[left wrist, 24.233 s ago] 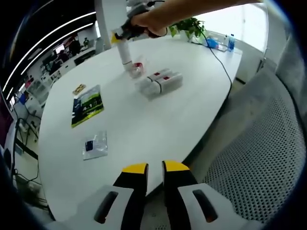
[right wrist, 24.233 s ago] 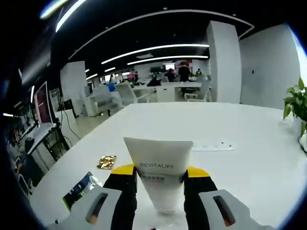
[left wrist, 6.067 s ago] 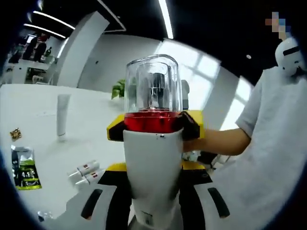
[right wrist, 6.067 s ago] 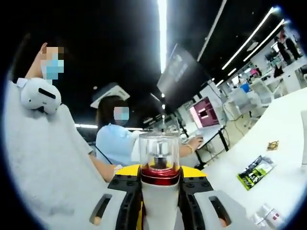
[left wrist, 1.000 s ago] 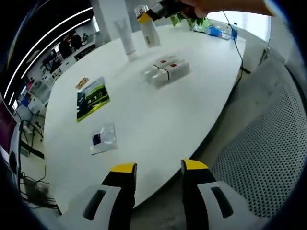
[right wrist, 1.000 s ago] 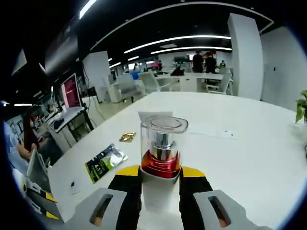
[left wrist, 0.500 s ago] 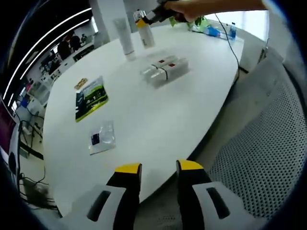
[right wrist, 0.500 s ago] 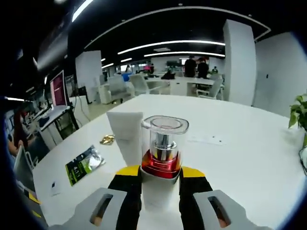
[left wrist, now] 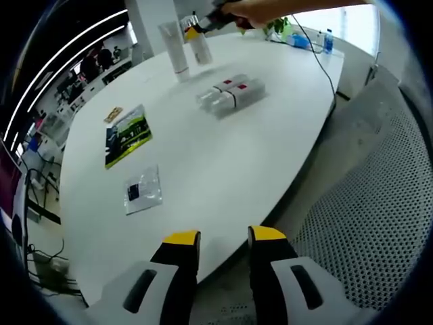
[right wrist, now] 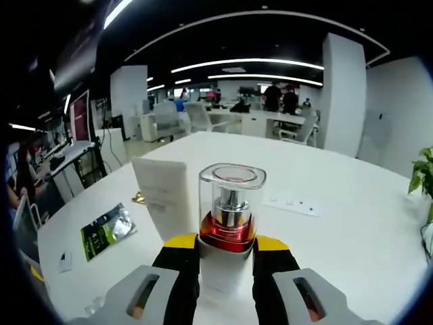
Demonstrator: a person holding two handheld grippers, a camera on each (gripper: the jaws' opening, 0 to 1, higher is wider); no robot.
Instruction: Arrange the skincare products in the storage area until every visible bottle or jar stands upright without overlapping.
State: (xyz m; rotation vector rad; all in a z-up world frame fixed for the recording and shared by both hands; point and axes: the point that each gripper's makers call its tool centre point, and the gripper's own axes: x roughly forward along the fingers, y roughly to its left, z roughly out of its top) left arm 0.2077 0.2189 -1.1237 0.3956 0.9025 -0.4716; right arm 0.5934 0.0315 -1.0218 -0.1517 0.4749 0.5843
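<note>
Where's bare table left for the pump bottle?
Bare table lies right of the lying bottles, and between them and the green packet. It is crowded around the standing tube, where the right hand-held gripper holds the pump bottle.

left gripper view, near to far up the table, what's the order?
Left gripper fingers → clear sachet → green packet → lying bottles → upright white tube, with the pump bottle in the right gripper beside it.

White table [left wrist: 223, 156] carries tube [left wrist: 173, 45], lying bottles [left wrist: 229, 94], green packet [left wrist: 126, 133], clear sachet [left wrist: 143, 189].
</note>
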